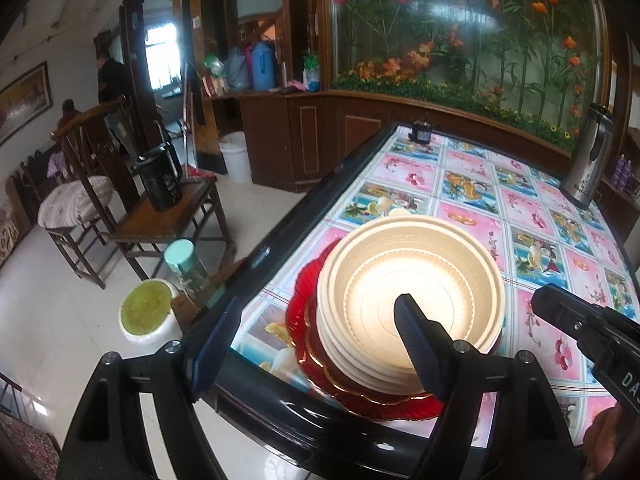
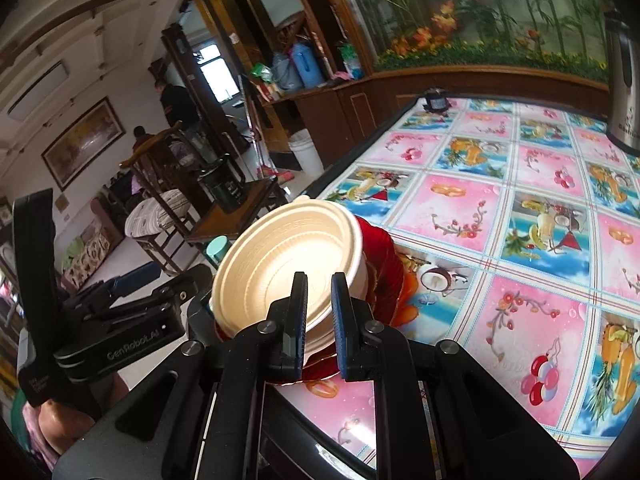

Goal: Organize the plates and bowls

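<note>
A nested stack of cream bowls (image 1: 412, 276) (image 2: 280, 256) sits on red gold-rimmed plates (image 1: 304, 312) (image 2: 380, 256) near the corner of the table (image 1: 472, 184). My left gripper (image 1: 320, 300) is wide open. Its right finger hangs over the inside of the top bowl, its left finger over the table's black edge, and the pads press on nothing. In the right wrist view one of its fingers (image 2: 132, 278) shows left of the stack. My right gripper (image 2: 320, 280) (image 1: 536, 302) is shut and empty, its tips just short of the stack's right rim.
The fruit-patterned cloth stretches away to the right. A steel thermos (image 1: 590, 156) and a small dark object (image 1: 420, 132) stand at the far end. Left of the table are wooden chairs (image 1: 168, 216), a black kettle (image 1: 160, 180), a green-lidded bottle (image 1: 186, 264) and a white stool (image 1: 148, 312).
</note>
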